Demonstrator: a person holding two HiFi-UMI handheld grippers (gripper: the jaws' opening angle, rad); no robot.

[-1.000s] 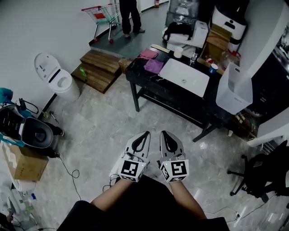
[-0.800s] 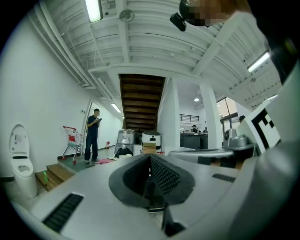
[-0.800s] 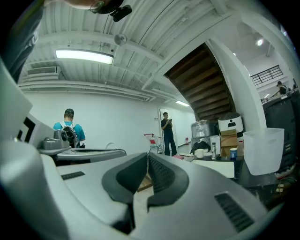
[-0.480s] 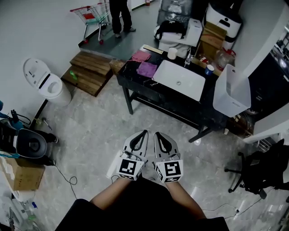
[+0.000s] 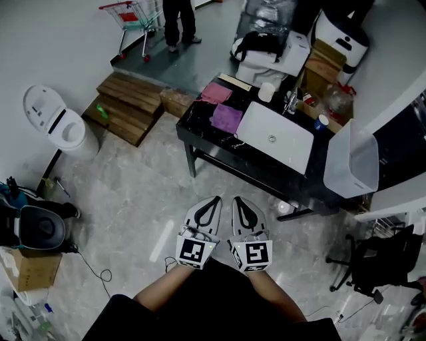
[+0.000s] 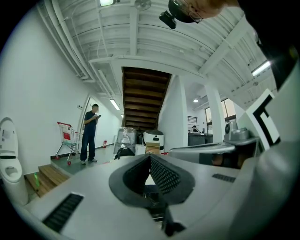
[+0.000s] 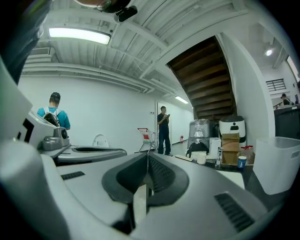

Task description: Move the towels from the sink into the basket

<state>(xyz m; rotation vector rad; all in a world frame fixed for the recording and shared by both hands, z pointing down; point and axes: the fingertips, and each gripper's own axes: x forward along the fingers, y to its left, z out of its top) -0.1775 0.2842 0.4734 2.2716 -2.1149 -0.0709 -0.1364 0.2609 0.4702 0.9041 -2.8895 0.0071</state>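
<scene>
While the left gripper and the right gripper are held side by side low in the head view, above the pale stone floor and well short of the black bench, neither carries anything. In the left gripper view the fingers meet at their tips with nothing between them, and in the right gripper view the fingers are likewise pressed together and empty. Both grippers point toward the bench. On its top the pink towel lies near the far left corner, and the purple towel lies in front of it, just beside the left edge of the white sink; both towels rest on the bench surface and not in the basin. The white basket stands at the right end of the bench, on the far side of the sink from the towels. A white cup and a faucet stand behind the sink. To the left of the bench are wooden steps and a white toilet, and farther back a person stands beside a red shopping cart.
</scene>
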